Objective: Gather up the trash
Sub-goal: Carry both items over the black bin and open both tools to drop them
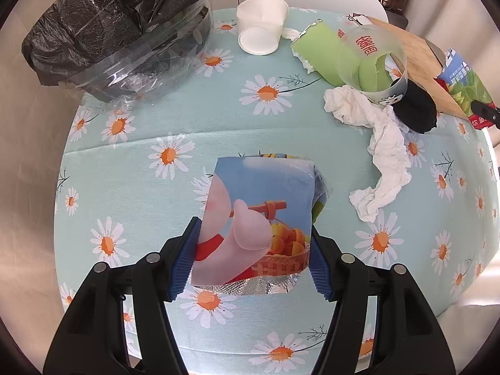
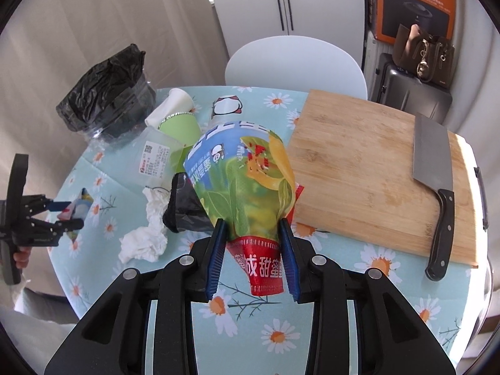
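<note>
Blue ribbed pads of the left gripper (image 1: 254, 251) sit closest in the left wrist view, its jaws pinching a blue snack wrapper (image 1: 259, 215) by both side edges; the wrapper's foil underside shows at its lower edge, and its far end curls out of sight; beyond it lies the daisy-print surface (image 1: 187, 118); a bin lined with a black trash bag (image 1: 103, 25) stands at the far left, its rim cut off by the frame; two nested white paper cups (image 1: 261, 26) lie on their sides at the far edge; a clear plastic cup (image 1: 372, 62) lies over a green wrapper (image 1: 325, 51), partly hiding it; a crumpled white tissue (image 1: 381, 143) trails toward the camera beside a black cloth (image 1: 414, 111), whose shape is hard to make out.

Nearest in the right wrist view, the right gripper (image 2: 253, 256) has its jaws pinching the narrow red end of a green snack bag (image 2: 247, 181), which fans upward and hides part of the clutter behind; to the right a wooden cutting board (image 2: 353, 162) carries a cleaver (image 2: 434, 187); the left gripper appears small at the left edge, blurred.
</note>
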`<action>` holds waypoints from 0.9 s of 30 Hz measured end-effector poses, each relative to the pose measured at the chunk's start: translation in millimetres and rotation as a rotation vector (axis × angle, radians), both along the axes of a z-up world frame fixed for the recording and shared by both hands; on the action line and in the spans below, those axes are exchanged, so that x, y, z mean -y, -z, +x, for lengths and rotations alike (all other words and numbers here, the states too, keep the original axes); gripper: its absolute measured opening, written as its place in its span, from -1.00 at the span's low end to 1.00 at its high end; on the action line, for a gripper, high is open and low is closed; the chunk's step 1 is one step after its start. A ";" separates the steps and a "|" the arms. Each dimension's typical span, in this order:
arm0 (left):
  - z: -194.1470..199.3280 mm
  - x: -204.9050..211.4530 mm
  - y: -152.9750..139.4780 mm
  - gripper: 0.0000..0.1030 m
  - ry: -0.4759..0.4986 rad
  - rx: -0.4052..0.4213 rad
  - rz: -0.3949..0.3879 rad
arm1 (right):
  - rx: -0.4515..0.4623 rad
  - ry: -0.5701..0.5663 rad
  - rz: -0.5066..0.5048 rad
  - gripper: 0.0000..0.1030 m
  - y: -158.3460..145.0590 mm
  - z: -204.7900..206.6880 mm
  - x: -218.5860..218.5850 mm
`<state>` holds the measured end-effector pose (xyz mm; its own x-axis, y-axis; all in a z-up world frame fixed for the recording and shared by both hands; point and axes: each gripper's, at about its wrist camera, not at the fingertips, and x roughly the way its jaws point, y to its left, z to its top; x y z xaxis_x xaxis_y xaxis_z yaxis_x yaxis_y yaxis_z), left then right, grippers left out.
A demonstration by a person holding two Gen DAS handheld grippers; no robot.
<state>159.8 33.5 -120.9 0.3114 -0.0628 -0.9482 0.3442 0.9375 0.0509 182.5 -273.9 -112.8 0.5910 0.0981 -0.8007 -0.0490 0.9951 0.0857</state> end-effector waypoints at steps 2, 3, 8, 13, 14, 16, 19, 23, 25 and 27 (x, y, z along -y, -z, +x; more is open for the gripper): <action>-9.4 -4.2 -12.0 0.23 -0.019 0.014 0.001 | 0.007 -0.022 0.008 -0.39 -2.2 -5.4 -2.0; -13.4 -3.7 -15.0 0.23 -0.032 0.021 0.003 | 0.008 -0.034 0.016 -0.39 -2.8 -7.8 -2.8; -14.2 -14.5 -9.4 0.23 -0.130 0.039 -0.007 | 0.032 -0.077 0.086 -0.39 -5.6 -19.6 -1.2; -28.6 -30.2 -15.7 0.23 -0.203 0.064 0.013 | 0.042 -0.122 0.156 -0.39 -6.5 -26.5 -3.5; -31.2 -33.7 -18.2 0.23 -0.216 0.072 0.021 | 0.053 -0.127 0.159 -0.39 -7.7 -28.3 -5.2; -34.2 -41.3 -23.1 0.23 -0.234 0.082 0.020 | 0.068 -0.141 0.181 -0.39 -9.7 -30.8 -8.7; -33.7 -52.0 -29.7 0.23 -0.259 0.099 0.026 | 0.080 -0.150 0.215 -0.39 -10.8 -33.2 -14.4; -27.2 -66.9 -37.3 0.23 -0.276 0.125 0.057 | 0.093 -0.153 0.239 -0.39 -13.8 -30.9 -24.9; -21.2 -77.1 -42.8 0.23 -0.288 0.141 0.043 | 0.095 -0.162 0.240 -0.39 -18.1 -27.4 -32.7; -13.2 -88.5 -49.5 0.23 -0.294 0.156 0.026 | 0.103 -0.168 0.236 -0.39 -24.1 -23.3 -41.5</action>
